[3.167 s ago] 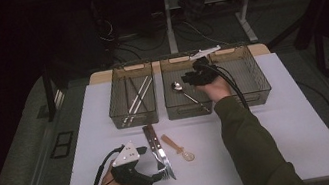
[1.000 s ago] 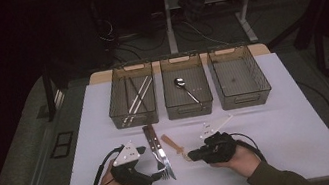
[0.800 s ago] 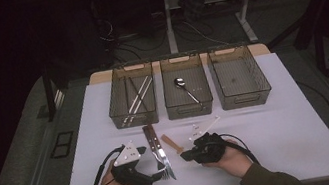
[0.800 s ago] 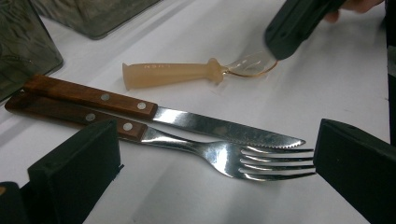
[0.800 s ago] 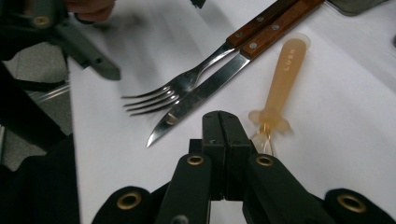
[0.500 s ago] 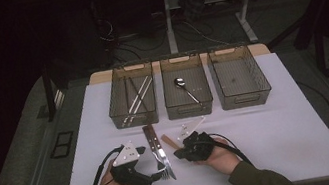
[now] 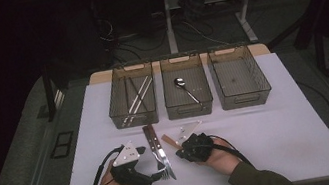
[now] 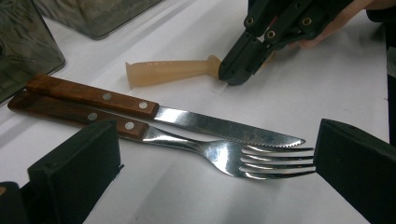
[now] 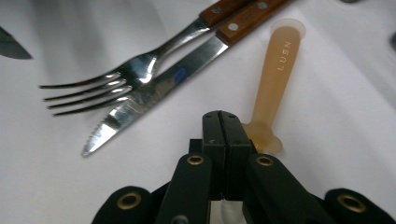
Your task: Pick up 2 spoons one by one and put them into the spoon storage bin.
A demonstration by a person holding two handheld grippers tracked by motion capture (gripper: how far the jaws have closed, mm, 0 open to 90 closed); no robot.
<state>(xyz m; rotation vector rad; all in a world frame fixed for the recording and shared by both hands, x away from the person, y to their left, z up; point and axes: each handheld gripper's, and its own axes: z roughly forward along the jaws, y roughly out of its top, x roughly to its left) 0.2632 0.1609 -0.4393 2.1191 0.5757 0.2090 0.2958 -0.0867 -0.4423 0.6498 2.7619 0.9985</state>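
A fork (image 8: 224,156) and a steak knife (image 8: 210,126), both with wooden handles, lie side by side on the white table. My left gripper (image 8: 215,163) is open, one jaw on each side of the fork tines and knife tip. A tan silicone spoon (image 9: 275,65) lies just right of them. My right gripper (image 9: 222,121) is shut, jaws pressed together, its tip at the spoon's bowl end. In the high view the left gripper (image 7: 161,175) sits at the fork (image 7: 163,166) and the right gripper (image 7: 181,153) sits by the spoon (image 7: 167,141).
Three mesh bins stand in a row at the back of the table. The left bin (image 7: 124,122) holds long metal utensils, the middle bin (image 7: 190,111) a metal spoon, and nothing lies in the right bin (image 7: 267,85). Open table lies to the right.
My right gripper came back from the middle bin to the front of the table, then slid left up to the tan spoon. The left gripper stayed at the fork.
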